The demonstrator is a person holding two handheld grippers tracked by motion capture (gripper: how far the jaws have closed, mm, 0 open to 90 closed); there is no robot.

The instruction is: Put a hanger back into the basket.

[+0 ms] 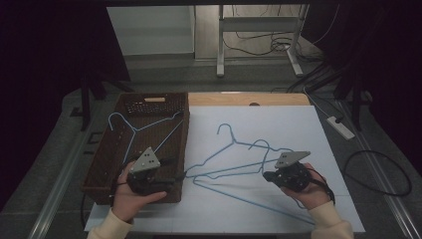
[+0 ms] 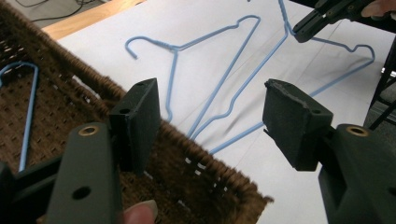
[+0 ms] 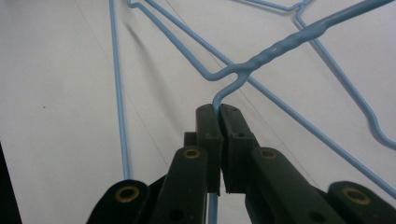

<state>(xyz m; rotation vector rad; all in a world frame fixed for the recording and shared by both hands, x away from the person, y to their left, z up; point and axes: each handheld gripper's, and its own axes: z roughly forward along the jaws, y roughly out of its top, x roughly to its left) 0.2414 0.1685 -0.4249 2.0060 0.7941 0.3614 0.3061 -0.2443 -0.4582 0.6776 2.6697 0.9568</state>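
At frame centre, held hanger: blue wire hanger (image 3: 280, 44) pinched at the shoulder wire just below its twisted neck; in the high view lying low over the white sheet, right of centre, hook toward the middle of the frame.
Right gripper (image 3: 219, 112): jaws closed tight on the held hanger's wire, pads pressed together with the wire between them; seen in the high view (image 1: 271, 175) at lower right, in the person's right hand (image 1: 311, 191).
Second hanger (image 1: 231, 144): same blue wire, flat on the sheet at centre, hook pointing to the upper part of the frame, wires crossing those of the held hanger.
Left gripper (image 2: 210, 116): jaws spread wide, nothing between the pads; poised over the near rim of the basket, pointing toward the hangers on the sheet; at lower left of the high view (image 1: 171, 180), in the left hand (image 1: 132, 196).
Basket (image 1: 112, 159): brown woven, rectangular, left of centre, right wall touching the edge of the sheet.
Hanger in basket (image 1: 144, 127): blue wire, lying inside, hook over the upper left rim.
White sheet (image 1: 278, 124): covers the table from centre to right.
Table (image 1: 239, 98): bare wooden strip along the sheet's far edge.
Floor beyond: grey, with cables and a metal frame at the top of the frame.
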